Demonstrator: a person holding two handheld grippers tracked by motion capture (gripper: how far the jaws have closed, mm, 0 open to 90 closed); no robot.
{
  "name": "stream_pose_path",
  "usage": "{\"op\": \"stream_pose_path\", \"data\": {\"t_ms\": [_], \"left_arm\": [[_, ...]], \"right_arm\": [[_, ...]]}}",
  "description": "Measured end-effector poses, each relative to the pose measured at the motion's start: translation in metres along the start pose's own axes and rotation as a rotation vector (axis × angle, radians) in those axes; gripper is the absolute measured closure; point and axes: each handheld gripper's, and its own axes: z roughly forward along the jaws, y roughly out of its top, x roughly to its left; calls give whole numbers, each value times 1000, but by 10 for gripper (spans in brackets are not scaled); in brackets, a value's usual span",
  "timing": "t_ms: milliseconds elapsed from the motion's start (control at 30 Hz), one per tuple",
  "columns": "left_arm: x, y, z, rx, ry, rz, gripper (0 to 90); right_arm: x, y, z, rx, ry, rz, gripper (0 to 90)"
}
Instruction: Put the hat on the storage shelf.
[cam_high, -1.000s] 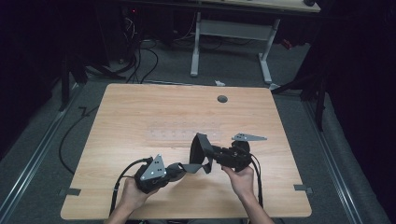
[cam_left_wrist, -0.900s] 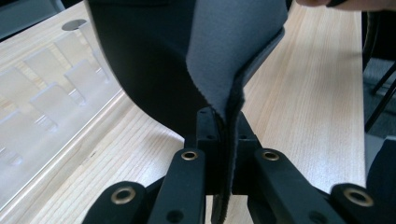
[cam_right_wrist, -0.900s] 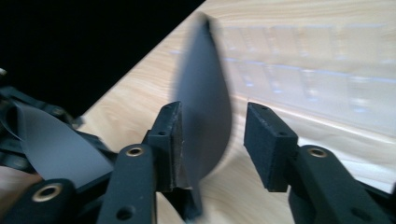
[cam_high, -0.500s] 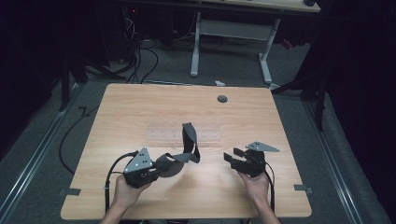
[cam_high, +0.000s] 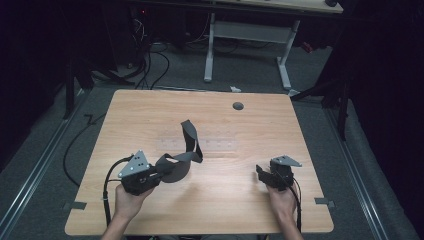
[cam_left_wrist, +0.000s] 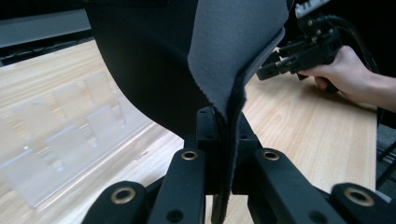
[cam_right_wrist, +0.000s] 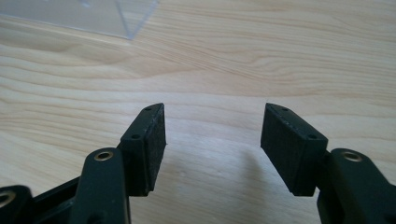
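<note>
**STATUS: FABRIC PIECE GRIPPED ON ONE SIDE, NOT YET LAID DOWN**

Left gripper (cam_high: 159, 174): clamped on the lower edge of the grey fabric piece (cam_high: 176, 169). In the left gripper view, jaws closed tight on the edge, with the fabric (cam_left_wrist: 233, 46) rising and folding over above them. Rounded body of the fabric hanging just past the jaws, low over the table (cam_high: 250, 125). Narrow strap end curling upward and standing above the clear plastic holder (cam_high: 200, 145). Contact between fabric and tabletop: impossible to tell.

Right gripper (cam_high: 262, 173): spread wide and empty. In the right gripper view, both pads apart with bare wood between them (cam_right_wrist: 212, 140) and a corner of the clear plastic holder (cam_right_wrist: 93, 14) beyond. Well apart from the fabric, near the right front of the table.

Progress, as judged:
- Done: fabric picked up and secured by one gripper.
- Not done: no second grasp, fabric neither flattened nor folded, no final placement.

Probable next requirement: bring the empty gripper across to the free strap end and close on it before any spreading or folding. Risk: limp material sagging or slipping while held at one edge only.
</note>
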Motion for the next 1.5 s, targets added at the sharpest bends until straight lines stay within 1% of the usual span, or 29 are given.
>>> {"op": "stream_pose_path", "data": {"t_ms": [100,167,200,300,333,433,500,733,867,1000,1100,1233,1300,1333,1400,1500], "left_arm": [[2,5,-1,-17,6,-9,865],[4,10,-2,-27,15,-10,865],[4,12,-2,-32,19,-16,865],[6,18,-4,-44,31,-23,865],[7,20,-5,-47,38,-18,865],[9,23,-5,-61,44,-24,865],[10,26,-6,-70,46,-21,865],[15,40,-7,-115,58,-22,865],[19,47,-7,-134,66,-35,865],[27,53,-6,-150,74,-59,865],[31,56,-3,-154,92,-50,865],[35,61,0,-168,100,-45,865],[39,65,2,-174,112,-36,865],[42,66,3,-180,116,-40,865],[46,69,5,-195,138,-35,865],[51,72,9,-192,165,-18,865]], "right_arm": [[-2,-2,3,28,-27,-5,396],[-3,-4,4,36,-39,-8,390],[-4,-5,5,37,-37,-12,386],[-7,-4,6,42,-38,4,377],[-8,-4,6,44,-33,15,377],[-10,-3,7,45,-34,13,371],[-9,-3,8,45,-36,13,371],[-9,-3,8,44,-36,13,371],[-9,-3,8,45,-36,13,371],[-9,-3,8,44,-38,15,371],[-9,-4,7,44,-38,14,371],[-9,-4,7,44,-39,14,371],[-9,-4,7,44,-39,14,371],[-9,-4,7,44,-39,14,371],[-9,-4,7,44,-39,14,371],[-9,-4,7,44,-39,14,371]]}}
